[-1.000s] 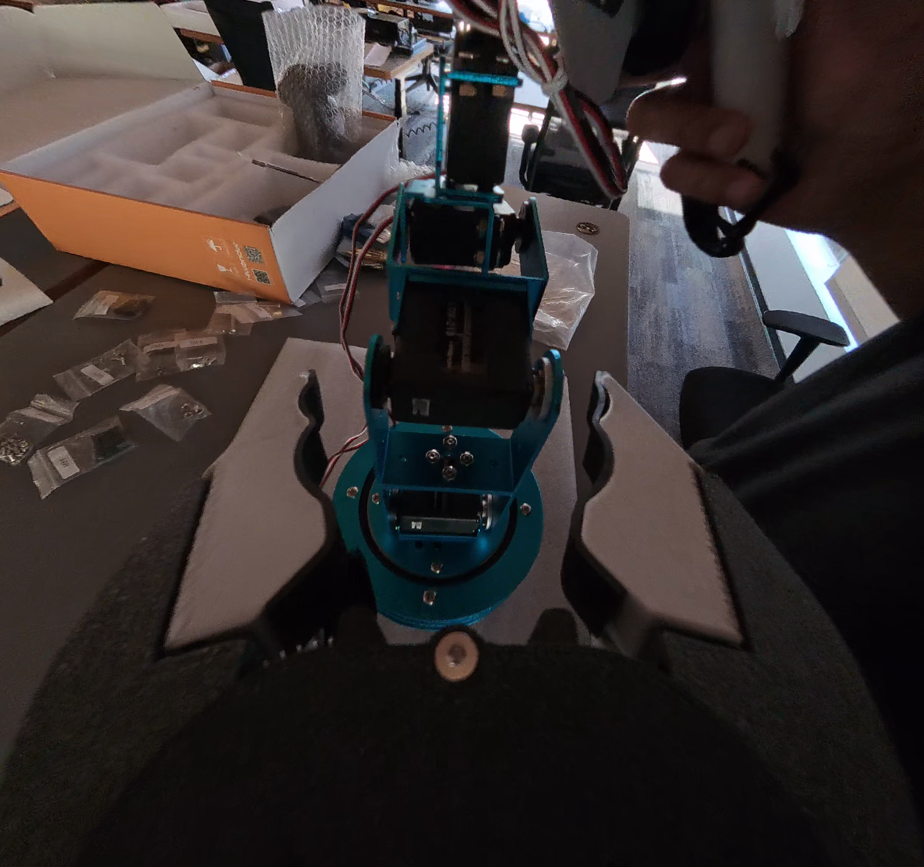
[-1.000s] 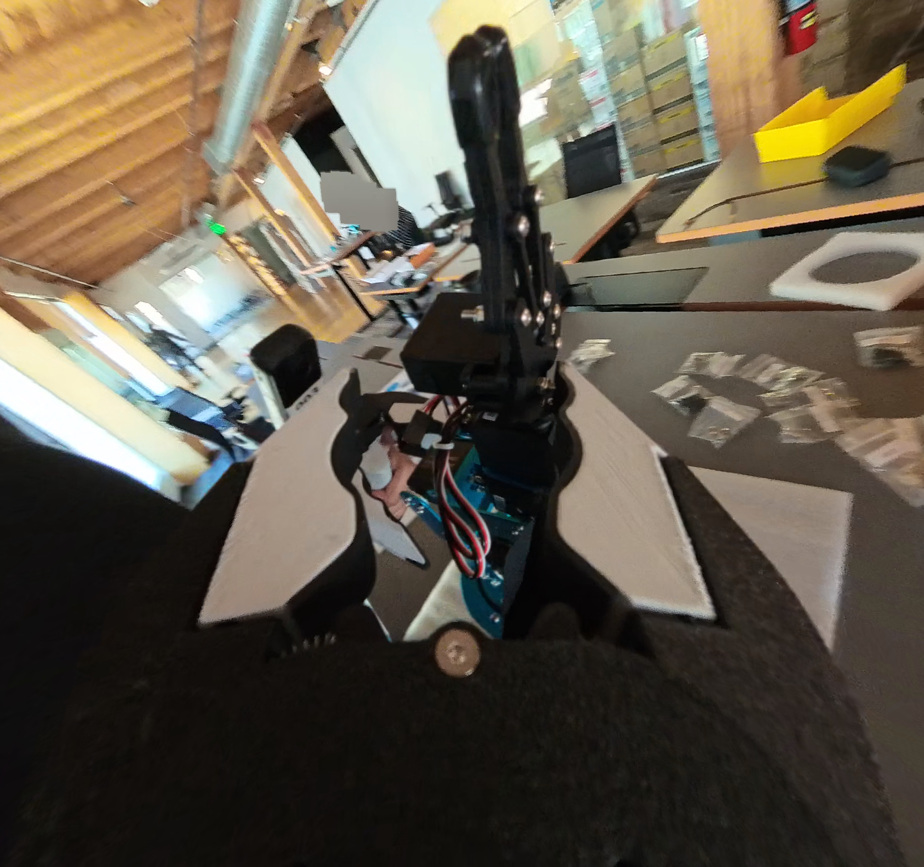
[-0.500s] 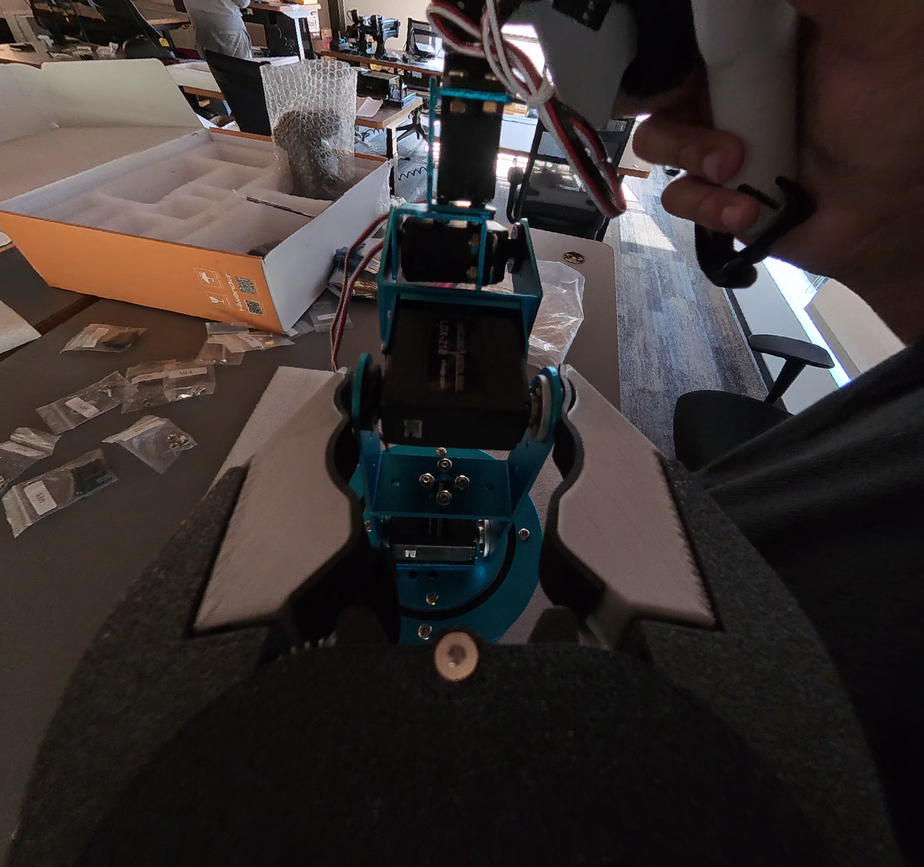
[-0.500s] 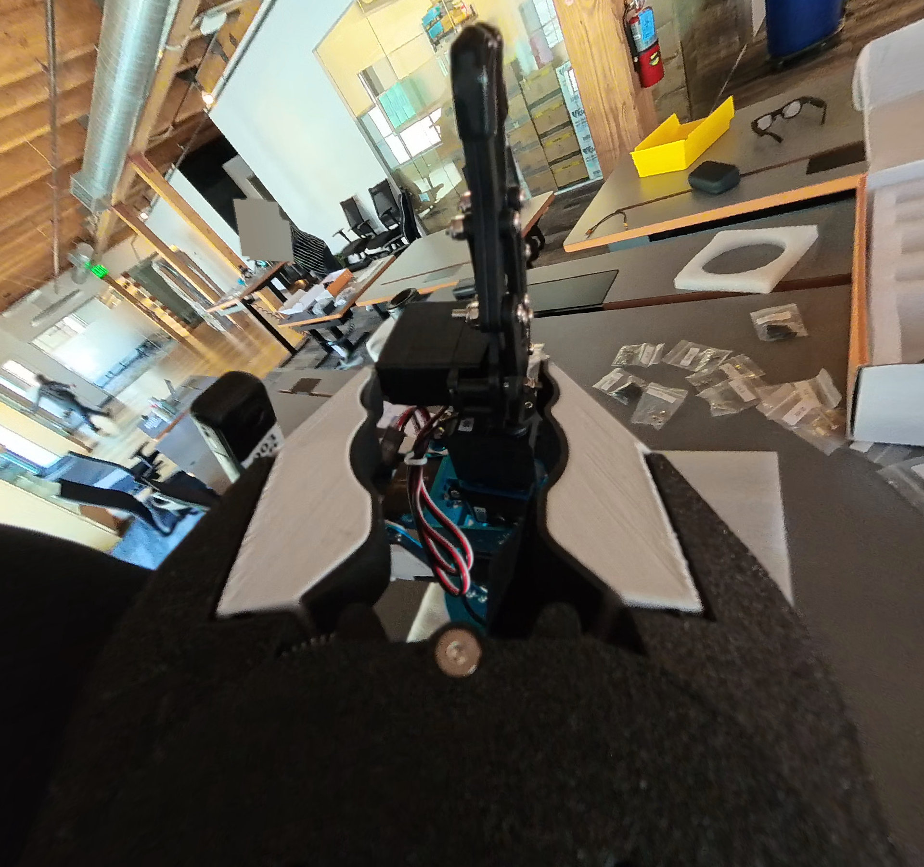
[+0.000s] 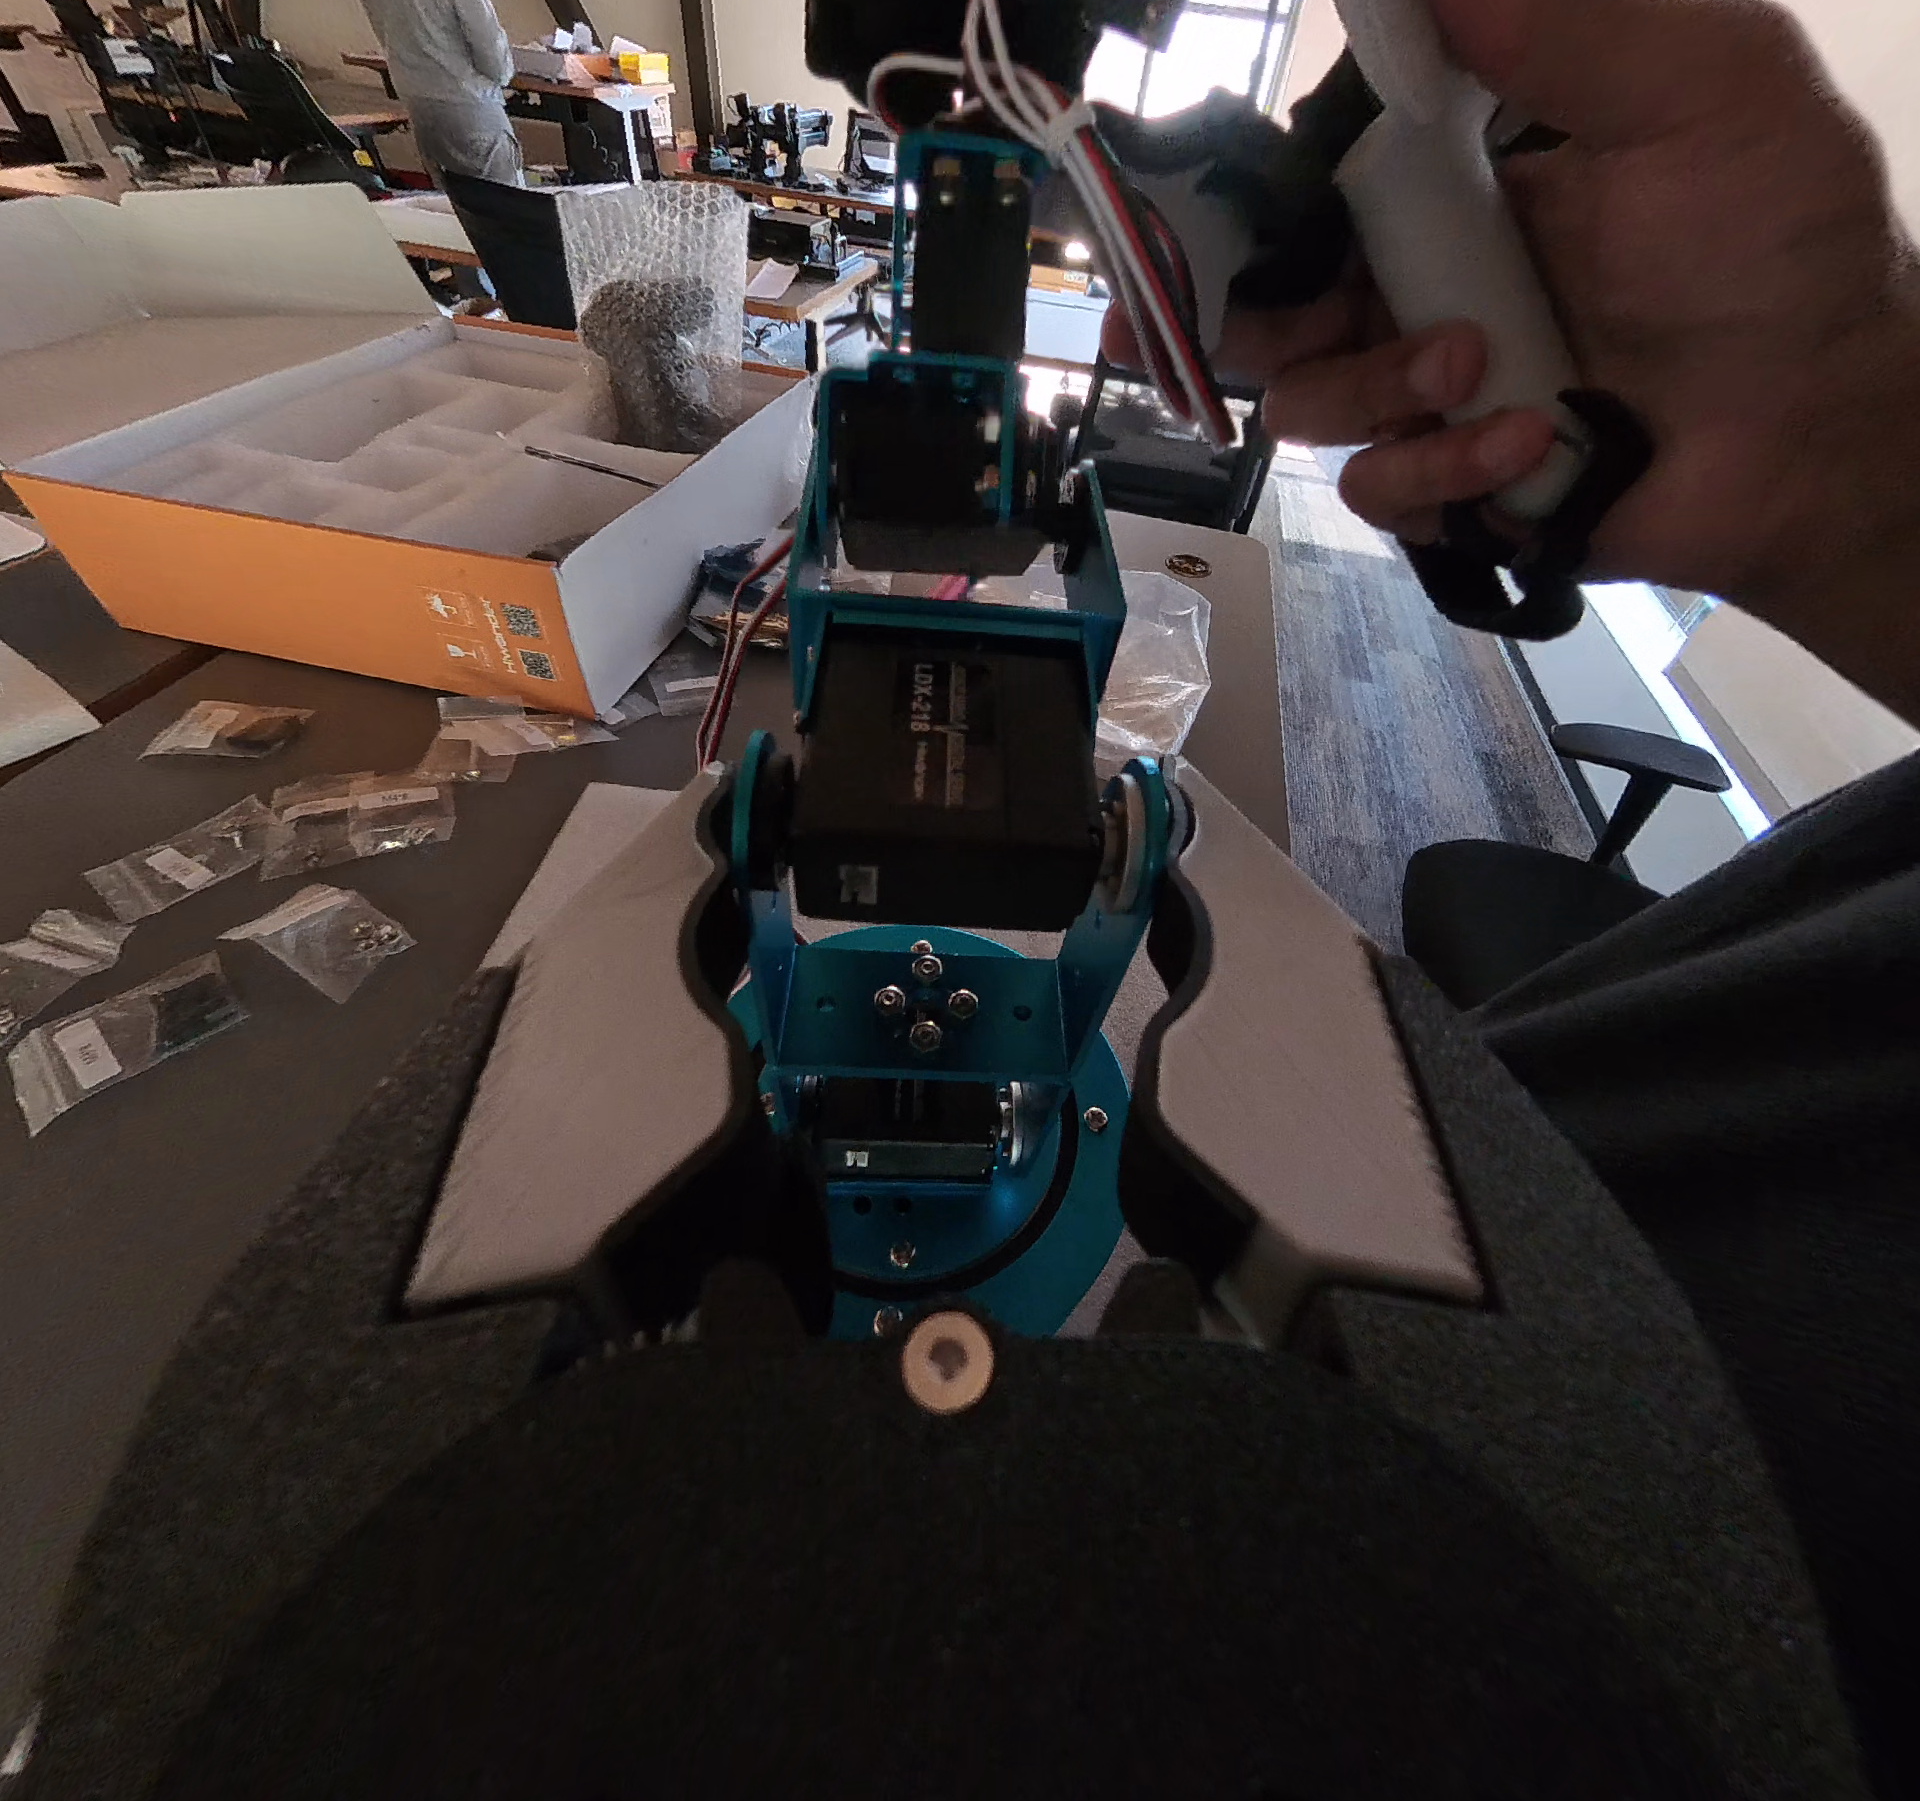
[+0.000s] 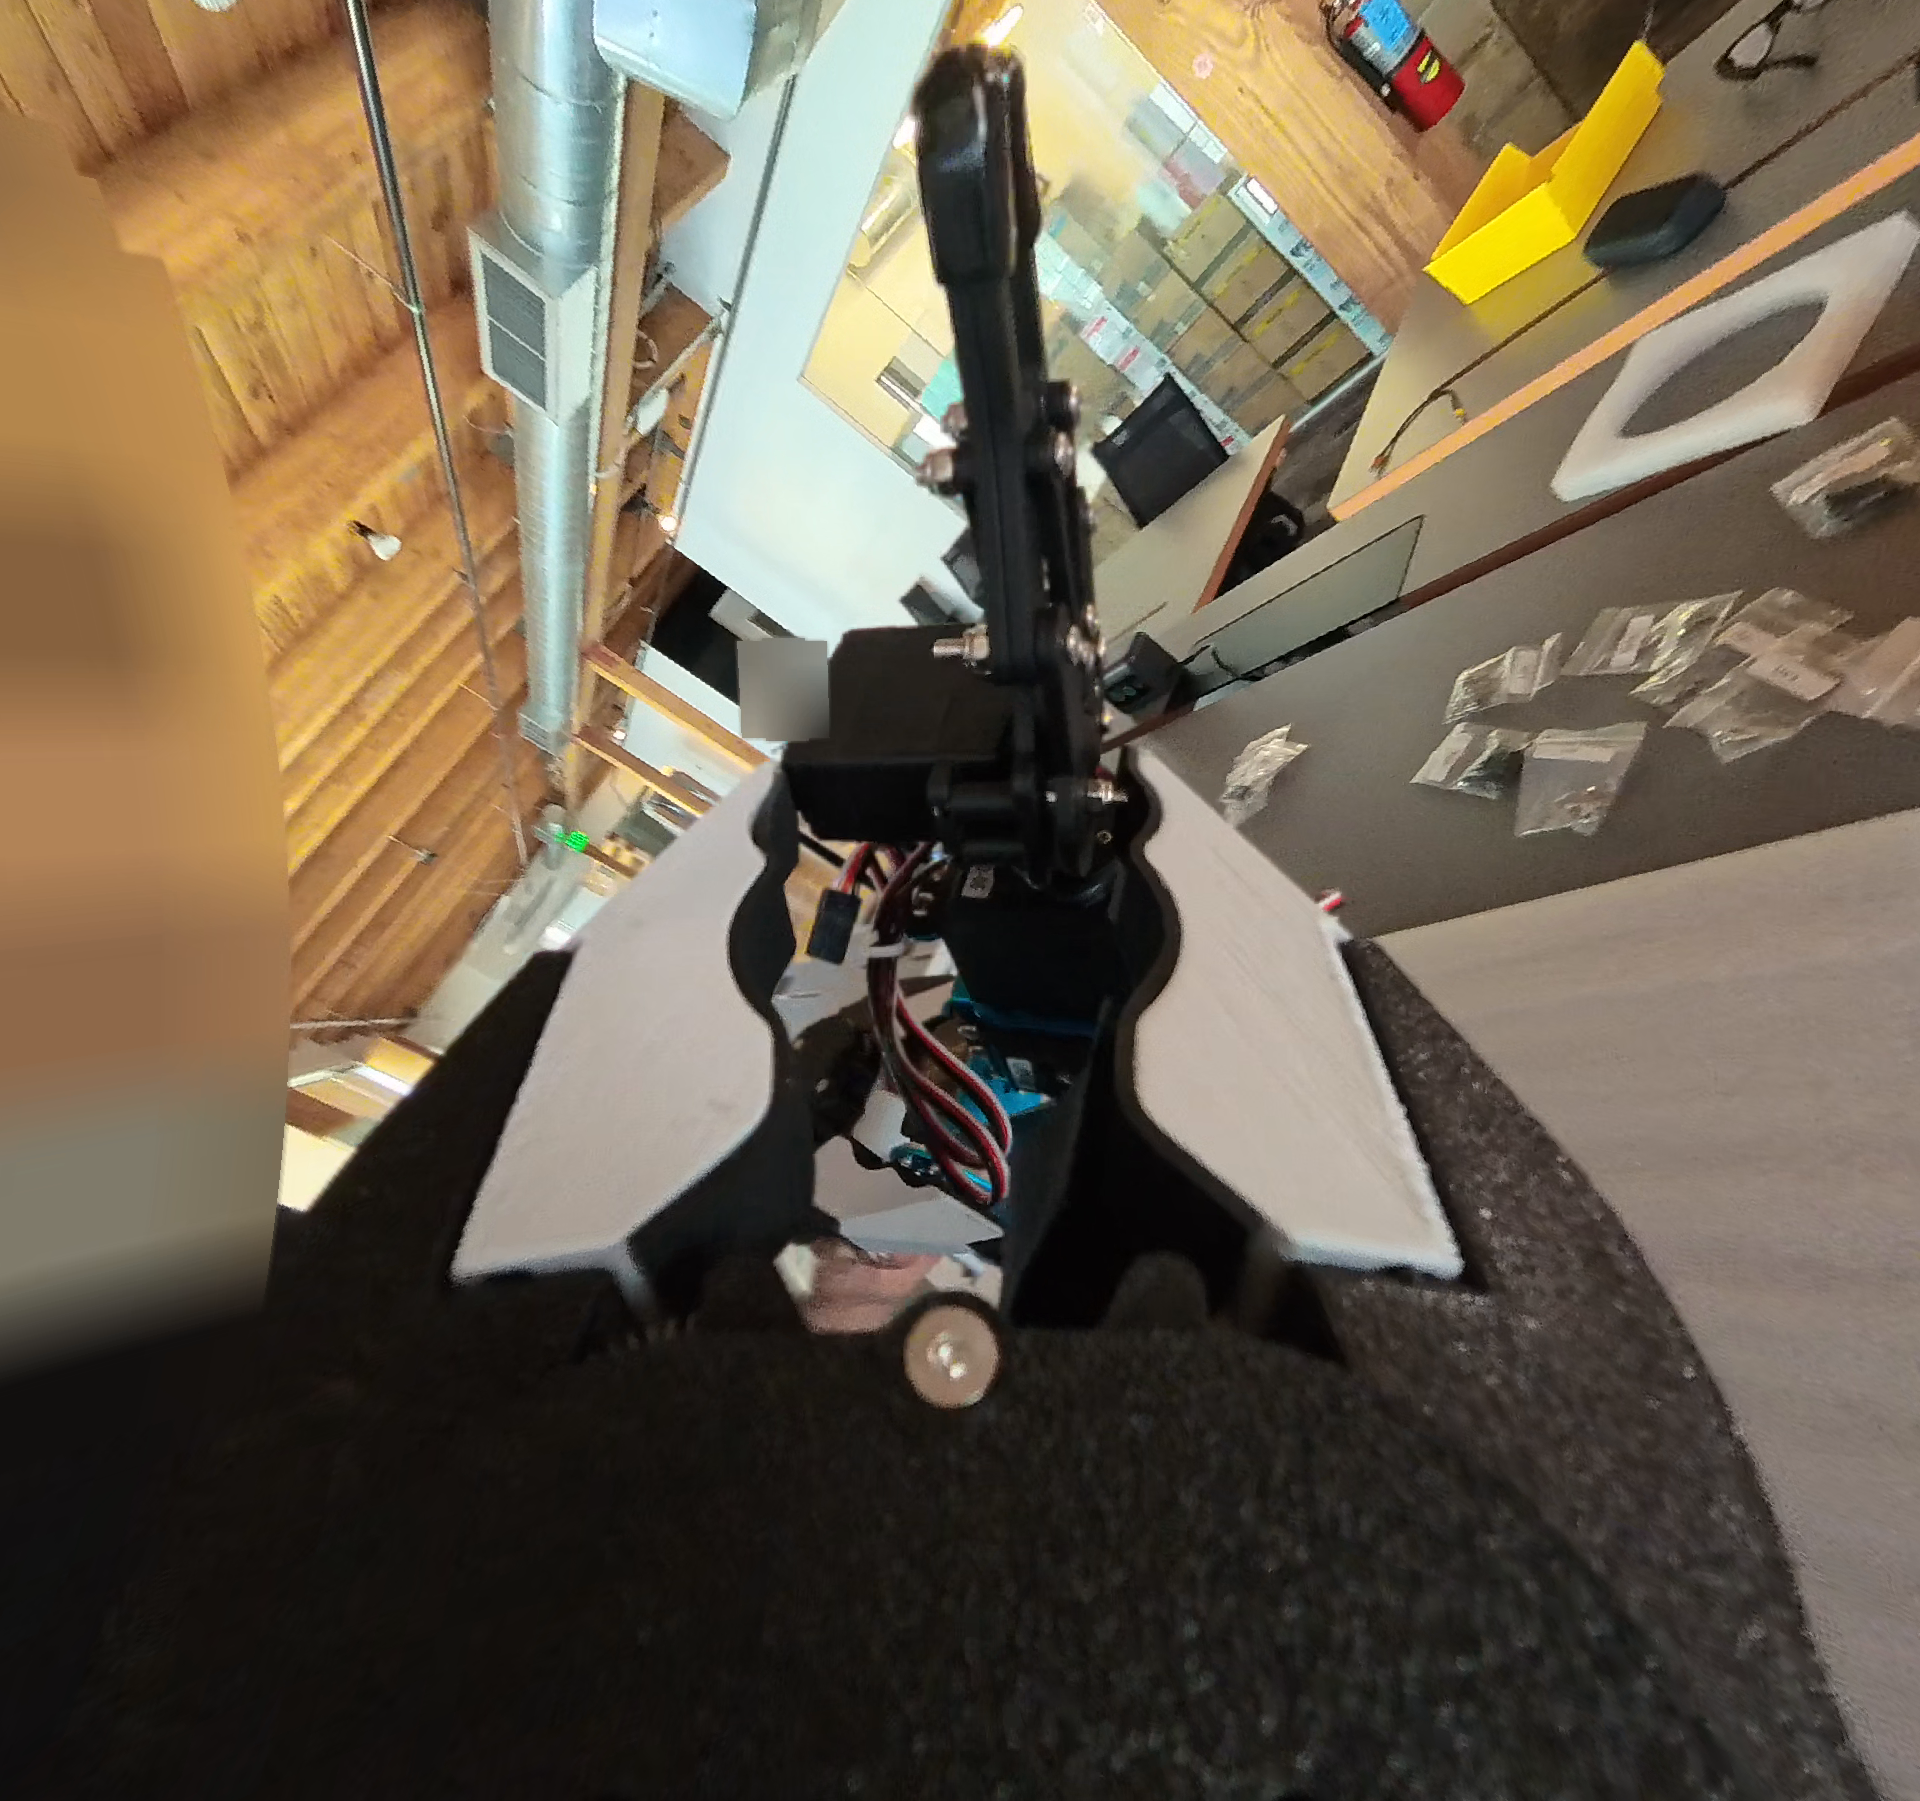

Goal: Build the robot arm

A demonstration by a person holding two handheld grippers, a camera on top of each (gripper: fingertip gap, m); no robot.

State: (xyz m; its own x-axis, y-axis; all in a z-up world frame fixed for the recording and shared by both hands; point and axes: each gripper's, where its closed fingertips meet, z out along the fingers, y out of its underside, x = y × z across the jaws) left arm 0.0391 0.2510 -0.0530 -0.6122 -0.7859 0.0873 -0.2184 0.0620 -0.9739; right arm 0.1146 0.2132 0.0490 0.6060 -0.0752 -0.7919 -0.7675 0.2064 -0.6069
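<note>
1. On the dark table (image 5: 156, 1221), small bags (image 5: 312, 936) of hardware lie scattered at my far left.
2. Behind them sits an open orange box (image 5: 312, 588) with white foam, a bubble-wrapped roll (image 5: 660, 317) standing in it.
3. My left gripper (image 5: 940, 852) is clenched on the blue robot arm's (image 5: 951, 598) lower servo, above its round base.
4. My hand (image 5: 1683, 297) at upper right holds the other tool's white handle.
5. My right gripper (image 6: 961, 821) is clamped on the arm's black claw (image 6: 1003, 401) section; wood ceiling, duct, a yellow tray (image 6: 1548, 193) and a foam ring (image 6: 1745, 369) lie beyond.
</note>
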